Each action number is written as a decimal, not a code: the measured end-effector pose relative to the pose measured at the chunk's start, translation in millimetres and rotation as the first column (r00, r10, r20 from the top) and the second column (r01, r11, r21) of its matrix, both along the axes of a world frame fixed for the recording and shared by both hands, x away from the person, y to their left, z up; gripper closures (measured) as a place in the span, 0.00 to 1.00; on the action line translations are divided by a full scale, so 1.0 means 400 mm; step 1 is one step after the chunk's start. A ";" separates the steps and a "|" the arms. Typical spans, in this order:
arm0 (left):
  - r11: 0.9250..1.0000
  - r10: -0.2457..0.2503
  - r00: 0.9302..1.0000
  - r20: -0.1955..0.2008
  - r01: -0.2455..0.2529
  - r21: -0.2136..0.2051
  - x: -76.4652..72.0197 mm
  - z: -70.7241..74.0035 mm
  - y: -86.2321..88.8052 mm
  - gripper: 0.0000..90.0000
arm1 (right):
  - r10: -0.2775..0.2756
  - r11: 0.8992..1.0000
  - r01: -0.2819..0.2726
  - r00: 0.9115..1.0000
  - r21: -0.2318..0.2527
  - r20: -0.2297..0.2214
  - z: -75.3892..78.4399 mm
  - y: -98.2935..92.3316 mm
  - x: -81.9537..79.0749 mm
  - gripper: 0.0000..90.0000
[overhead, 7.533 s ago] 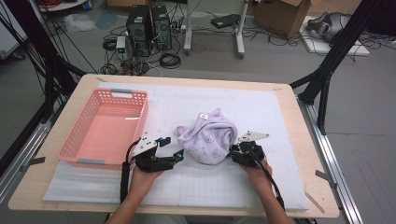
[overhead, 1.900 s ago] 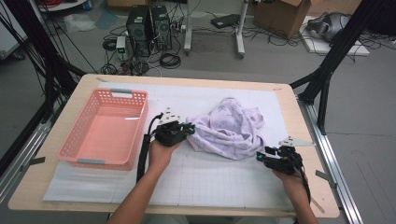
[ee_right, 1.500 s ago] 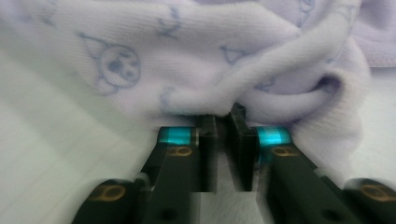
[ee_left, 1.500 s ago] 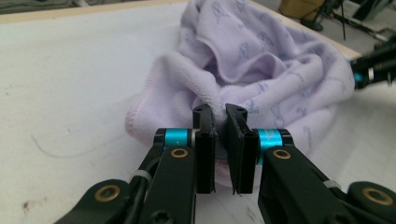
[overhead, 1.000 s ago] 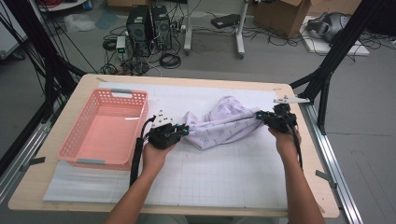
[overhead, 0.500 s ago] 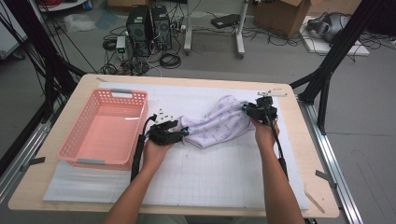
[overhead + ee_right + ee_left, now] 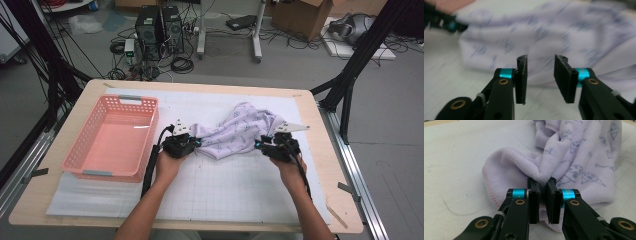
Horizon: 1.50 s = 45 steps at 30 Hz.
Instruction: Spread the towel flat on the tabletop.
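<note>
Right gripper view is smearing: the towel (image 7: 554,37) ahead of my jaws is reading as a lilac blur, print unreadable, and its far edge is running off the top and right of frame. My left gripper (image 7: 447,23) is showing there as a dark blur at top left, cut by the edge. In the left gripper view my jaws are hiding the pinched towel fold (image 7: 542,178). In the high view my hands are covering both gripper bodies; jaw gaps are too small to tell.
</note>
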<state>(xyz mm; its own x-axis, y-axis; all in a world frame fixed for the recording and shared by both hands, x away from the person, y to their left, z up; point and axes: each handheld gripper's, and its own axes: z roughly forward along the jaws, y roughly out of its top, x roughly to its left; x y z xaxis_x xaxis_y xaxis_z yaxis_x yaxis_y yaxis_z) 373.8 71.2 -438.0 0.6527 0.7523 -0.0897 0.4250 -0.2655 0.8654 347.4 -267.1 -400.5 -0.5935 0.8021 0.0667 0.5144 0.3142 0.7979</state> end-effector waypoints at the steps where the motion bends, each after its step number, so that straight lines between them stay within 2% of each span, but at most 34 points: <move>1: 1.000 0.005 1.000 0.007 -0.005 -0.003 -0.001 0.003 0.002 0.92 | 0.023 1.000 -0.023 0.999 -0.008 -0.024 -0.018 0.015 -0.001 0.73; 3: 1.000 0.003 1.000 0.019 -0.003 -0.025 -0.003 0.010 0.007 0.92 | 0.067 0.997 -0.069 0.995 -0.028 -0.075 -0.051 0.047 0.005 0.76; 6: 0.999 0.006 0.998 0.058 -0.003 -0.048 -0.008 0.022 0.014 0.92 | 0.099 0.994 -0.102 0.991 -0.028 -0.092 -0.085 0.088 0.017 0.77; 9: 0.998 0.021 0.996 0.089 -0.015 -0.062 -0.013 0.033 0.019 0.92 | 0.086 0.995 -0.089 0.994 -0.040 -0.070 -0.099 0.125 0.034 0.72; 10: 0.997 0.031 0.995 0.098 -0.024 -0.069 -0.014 0.035 0.020 0.92 | 0.077 0.996 -0.080 0.994 -0.047 -0.077 -0.107 0.137 0.042 0.71; 12: 0.996 0.040 0.994 0.102 -0.032 -0.078 -0.015 0.039 0.025 0.92 | 0.053 0.997 -0.056 0.997 -0.060 -0.058 -0.113 0.152 0.048 0.72; 14: 0.996 0.048 0.994 0.101 -0.039 -0.081 -0.015 0.041 0.031 0.92 | 0.057 0.989 -0.058 0.998 -0.134 -0.010 -0.114 0.167 0.043 0.76; 15: 0.996 0.052 0.994 0.098 -0.044 -0.083 -0.014 0.041 0.034 0.92 | 0.070 0.983 -0.067 0.998 -0.173 0.010 -0.113 0.173 0.037 0.88; 17: 0.996 0.055 0.994 0.090 -0.047 -0.081 -0.015 0.042 0.038 0.92 | 0.098 0.973 -0.095 0.995 -0.211 0.007 -0.107 0.173 0.028 0.95; 19: 0.996 0.051 0.995 0.082 -0.044 -0.079 -0.016 0.044 0.042 0.92 | 0.129 0.974 -0.135 0.991 -0.183 -0.043 -0.099 0.153 0.022 0.95; 23: 0.997 0.029 0.997 0.072 -0.024 -0.073 -0.023 0.047 0.038 0.92 | 0.191 0.971 -0.201 0.978 -0.129 -0.088 -0.088 0.077 -0.021 0.95; 25: 0.998 0.005 0.998 0.058 -0.001 -0.060 -0.029 0.048 0.028 0.92 | 0.218 0.970 -0.226 0.971 -0.087 -0.097 -0.080 0.024 -0.049 0.95; 28: 0.999 -0.036 0.999 0.030 0.037 -0.033 -0.047 0.050 0.001 0.92 | 0.264 0.963 -0.267 0.959 -0.019 -0.107 -0.063 -0.053 -0.088 0.95; 29: 0.998 -0.054 0.998 0.023 0.054 -0.036 -0.059 0.049 -0.010 0.92 | 0.277 0.960 -0.278 0.954 0.003 -0.111 -0.057 -0.077 -0.099 0.95; 31: 0.994 -0.102 0.995 0.017 0.103 -0.022 -0.088 0.045 -0.032 0.92 | 0.281 0.960 -0.281 0.953 0.019 -0.113 -0.045 -0.121 -0.119 0.95; 32: 0.992 -0.128 0.992 0.012 0.128 -0.020 -0.102 0.041 -0.043 0.92 | 0.275 0.961 -0.275 0.955 0.016 -0.114 -0.040 -0.142 -0.128 0.95; 33: 0.988 -0.151 0.988 0.004 0.151 -0.010 -0.113 0.038 -0.053 0.92 | 0.256 0.967 -0.256 0.961 0.013 -0.109 -0.035 -0.163 -0.135 0.95; 36: 0.978 -0.209 0.978 -0.005 0.209 -0.018 -0.130 0.021 -0.083 0.92 | 0.162 0.987 -0.162 0.983 0.009 -0.087 -0.026 -0.215 -0.145 0.95; 38: 0.973 -0.229 0.973 0.000 0.229 -0.025 -0.134 0.014 -0.102 0.86 | 0.073 0.997 -0.076 0.995 -0.029 -0.073 -0.023 -0.232 -0.141 0.95; 39: 0.974 -0.224 0.975 0.003 0.224 -0.028 -0.134 0.013 -0.108 0.77 | 0.022 0.997 -0.027 0.997 -0.069 -0.070 -0.024 -0.235 -0.137 0.95; 40: 0.977 -0.208 0.978 0.010 0.209 -0.038 -0.135 0.015 -0.111 0.67 | -0.033 0.993 0.024 0.997 -0.114 -0.075 -0.026 -0.237 -0.133 0.95; 42: 0.982 -0.178 0.983 0.037 0.180 -0.062 -0.133 0.024 -0.096 0.57 | -0.124 0.975 0.109 0.990 -0.193 -0.067 -0.035 -0.242 -0.128 0.95; 43: 0.984 -0.159 0.986 0.047 0.162 -0.077 -0.130 0.030 -0.085 0.53 | -0.158 0.971 0.142 0.985 -0.194 -0.067 -0.039 -0.249 -0.126 0.95; 45: 0.985 -0.128 0.990 0.065 0.135 -0.107 -0.124 0.039 -0.060 0.53 | -0.197 0.968 0.185 0.978 -0.170 -0.060 -0.043 -0.260 -0.128 0.92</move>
<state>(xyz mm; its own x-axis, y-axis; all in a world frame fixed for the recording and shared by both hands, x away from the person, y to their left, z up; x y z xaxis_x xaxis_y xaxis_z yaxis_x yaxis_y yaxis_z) 324.2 47.0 -422.4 0.7519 0.6469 -0.1275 0.3414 -0.2165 0.9146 296.2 -371.3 -417.9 -0.4262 0.9039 -0.0355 0.6344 0.3267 0.7005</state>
